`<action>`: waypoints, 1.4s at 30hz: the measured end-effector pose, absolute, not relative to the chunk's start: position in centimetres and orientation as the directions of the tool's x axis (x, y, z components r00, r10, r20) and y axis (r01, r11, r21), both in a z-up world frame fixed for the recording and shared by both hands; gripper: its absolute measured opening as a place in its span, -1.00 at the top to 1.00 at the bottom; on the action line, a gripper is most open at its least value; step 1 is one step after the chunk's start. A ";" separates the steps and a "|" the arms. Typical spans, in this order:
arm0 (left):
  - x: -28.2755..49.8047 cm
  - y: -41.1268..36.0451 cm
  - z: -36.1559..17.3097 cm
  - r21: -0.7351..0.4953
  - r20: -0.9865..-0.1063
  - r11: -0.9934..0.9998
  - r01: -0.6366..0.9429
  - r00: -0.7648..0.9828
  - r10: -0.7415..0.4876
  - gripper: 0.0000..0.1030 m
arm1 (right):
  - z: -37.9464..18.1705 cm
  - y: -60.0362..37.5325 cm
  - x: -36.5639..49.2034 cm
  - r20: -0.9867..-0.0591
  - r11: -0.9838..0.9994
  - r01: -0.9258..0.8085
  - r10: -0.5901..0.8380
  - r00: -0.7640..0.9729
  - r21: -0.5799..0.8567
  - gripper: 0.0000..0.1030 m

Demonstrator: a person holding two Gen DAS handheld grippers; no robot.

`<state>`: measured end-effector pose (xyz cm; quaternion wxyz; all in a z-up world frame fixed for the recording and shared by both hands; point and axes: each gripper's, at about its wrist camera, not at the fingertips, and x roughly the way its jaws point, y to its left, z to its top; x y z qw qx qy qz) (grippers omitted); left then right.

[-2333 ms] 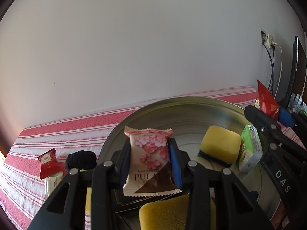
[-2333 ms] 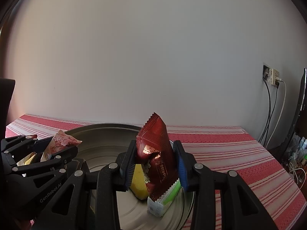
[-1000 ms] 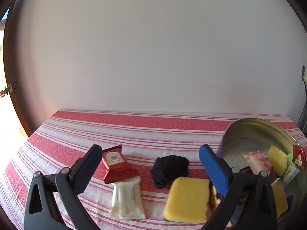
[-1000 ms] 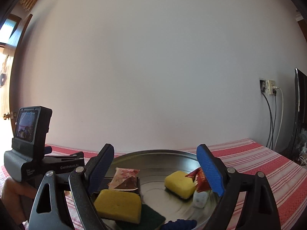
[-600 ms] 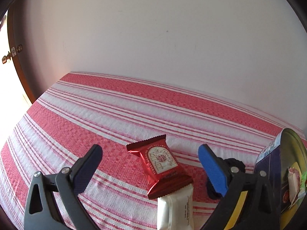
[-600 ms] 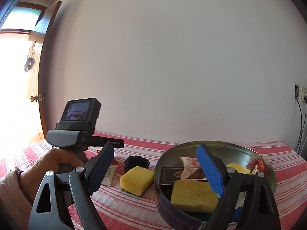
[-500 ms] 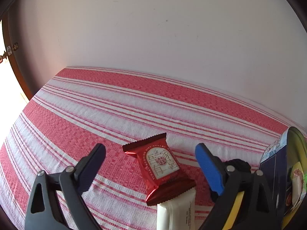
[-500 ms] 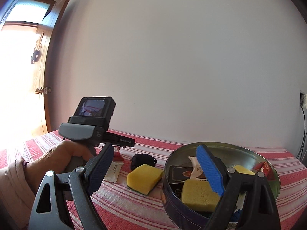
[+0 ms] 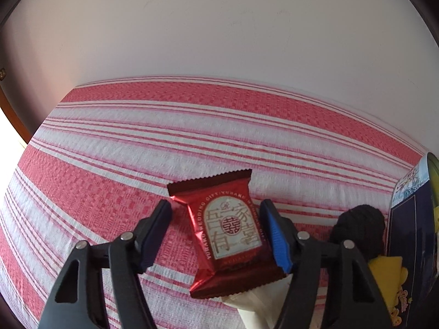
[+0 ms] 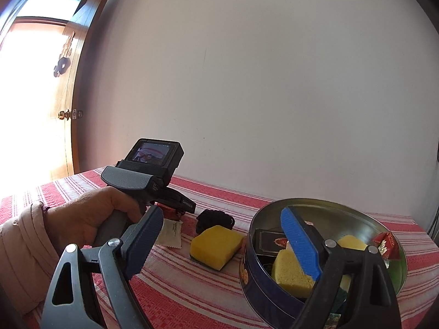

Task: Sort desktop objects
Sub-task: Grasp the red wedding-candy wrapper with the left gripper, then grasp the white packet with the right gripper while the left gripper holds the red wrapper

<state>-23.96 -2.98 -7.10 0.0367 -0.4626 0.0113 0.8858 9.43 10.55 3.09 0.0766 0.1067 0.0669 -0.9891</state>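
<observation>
Left claw (image 9: 215, 219) tilted down over the bench (image 9: 137, 164), jaws closing w/ the red snack pack (image 9: 229, 235) between them. Right pad looks right at the pack's edge, left pad a bit apart from it, so not squeezed yet. Red pack flat on the striped cloth, its near end lying over a white packet (image 9: 255, 305). Black fuzzy thing (image 9: 356, 224) just to the right, next to the round tin (image 9: 406, 233). Bit of yellow sponge (image 9: 384, 270) low on the right, near the tin wall.

Right claw (image 10: 219, 235) wide open, nothing in it, held near level, above the bench & the near rim of the tin. Left hand (image 10: 90, 219) seen here, wrapped round the other claw's handle, pink sleeve (image 10: 22, 249) behind it. Yellow sponge on the cloth just left of the tin, black fuzzy thing behind it. Inside the tin: two more yellow sponges (image 10: 292, 274), a dark box (image 10: 267, 240), a red wrapper (image 10: 387, 244) by the far right wall.
</observation>
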 end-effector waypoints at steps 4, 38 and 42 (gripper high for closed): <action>-23.2 -2.2 -6.6 0.005 -0.809 -0.989 -0.145 -0.583 0.081 0.20 | 3.0 10.7 9.2 -0.241 -0.981 0.160 -0.129 -0.962 -0.112 -0.74; -20.8 -13.7 -2.3 -0.014 -0.628 -0.995 0.101 -0.775 -0.070 0.22 | -3.5 0.1 -5.0 -0.767 -0.954 0.299 -0.187 -0.614 -0.007 0.13; -20.7 -13.6 -2.5 -0.006 -0.618 -0.993 0.116 -0.782 -0.088 0.22 | -3.4 0.5 -3.9 -0.756 -0.950 0.306 -0.241 -0.609 0.056 0.18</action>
